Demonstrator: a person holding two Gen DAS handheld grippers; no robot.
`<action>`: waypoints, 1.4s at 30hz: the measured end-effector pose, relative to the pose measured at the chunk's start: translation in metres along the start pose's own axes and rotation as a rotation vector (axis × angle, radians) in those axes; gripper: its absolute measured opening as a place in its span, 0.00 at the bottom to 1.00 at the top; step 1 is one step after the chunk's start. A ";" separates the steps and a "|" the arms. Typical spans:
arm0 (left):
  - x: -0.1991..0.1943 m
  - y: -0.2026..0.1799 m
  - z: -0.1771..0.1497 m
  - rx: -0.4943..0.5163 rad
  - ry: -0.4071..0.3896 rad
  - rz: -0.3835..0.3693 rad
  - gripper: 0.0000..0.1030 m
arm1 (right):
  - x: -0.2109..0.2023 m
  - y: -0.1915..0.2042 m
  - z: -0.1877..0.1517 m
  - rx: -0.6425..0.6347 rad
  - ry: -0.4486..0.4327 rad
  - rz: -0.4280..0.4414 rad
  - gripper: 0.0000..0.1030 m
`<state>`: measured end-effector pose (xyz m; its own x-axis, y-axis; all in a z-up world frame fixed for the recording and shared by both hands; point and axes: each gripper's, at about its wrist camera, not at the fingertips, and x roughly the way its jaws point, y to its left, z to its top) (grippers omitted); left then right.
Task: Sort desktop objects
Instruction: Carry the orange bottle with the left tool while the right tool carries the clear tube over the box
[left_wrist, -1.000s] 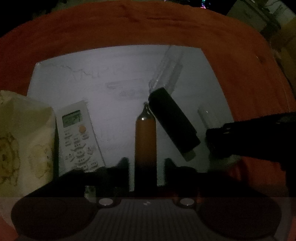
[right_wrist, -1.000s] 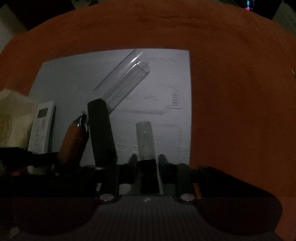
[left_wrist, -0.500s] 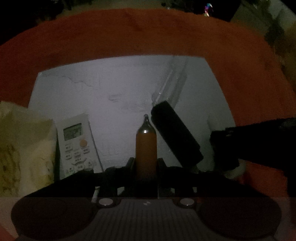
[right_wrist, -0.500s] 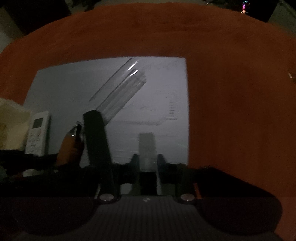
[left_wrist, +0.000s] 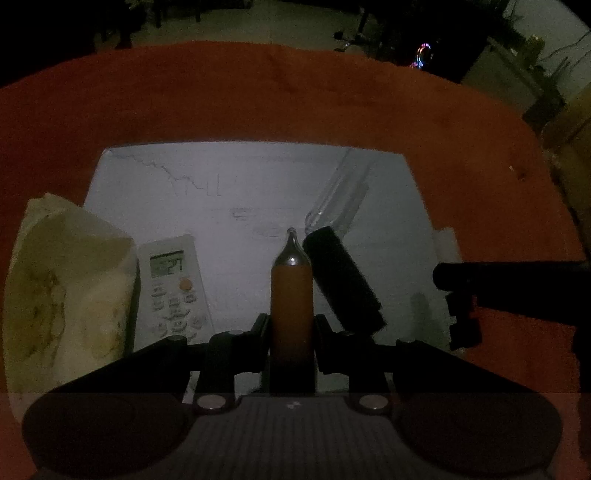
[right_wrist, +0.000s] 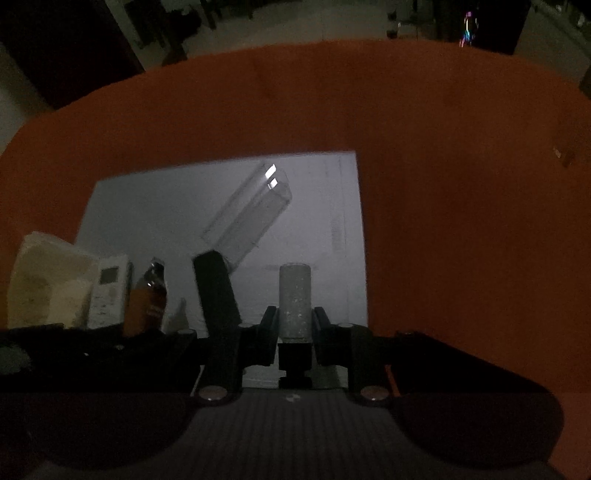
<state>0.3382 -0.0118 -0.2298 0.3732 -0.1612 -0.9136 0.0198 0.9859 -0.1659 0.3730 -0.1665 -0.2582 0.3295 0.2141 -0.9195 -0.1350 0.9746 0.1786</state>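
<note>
- My left gripper (left_wrist: 291, 325) has its jaws clamped on an orange bottle (left_wrist: 291, 295), long axis running straight forward, clear pointed tip away from me, above the white sheet (left_wrist: 236, 192).
- My right gripper (right_wrist: 294, 325) has its jaws closed on a pale grey cylinder (right_wrist: 294, 299), also pointing forward along the fingers.
- A black cylinder (left_wrist: 341, 280) lies slantwise just right of the bottle, with a clear tube (right_wrist: 251, 218) angling away beyond it.
- A white remote (left_wrist: 173, 284) and a cream pouch (left_wrist: 62, 295) sit at left.
- The light is dim; both held items' near ends are hidden between the jaws, and the sheet's markings are illegible.
- Both grippers are held level over the red bench (right_wrist: 461, 184), side by side.
</note>
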 end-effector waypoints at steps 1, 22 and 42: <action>-0.005 0.000 -0.001 -0.004 -0.002 -0.006 0.20 | -0.009 0.002 -0.001 -0.003 -0.013 0.005 0.21; -0.167 0.006 -0.061 0.013 -0.209 -0.052 0.20 | -0.146 0.031 -0.073 -0.036 -0.075 0.202 0.21; -0.150 0.006 -0.156 0.056 -0.043 -0.038 0.20 | -0.169 0.043 -0.176 -0.050 0.041 0.257 0.21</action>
<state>0.1377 0.0116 -0.1519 0.4110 -0.1978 -0.8899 0.0864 0.9802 -0.1780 0.1476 -0.1723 -0.1568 0.2409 0.4500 -0.8599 -0.2552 0.8842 0.3913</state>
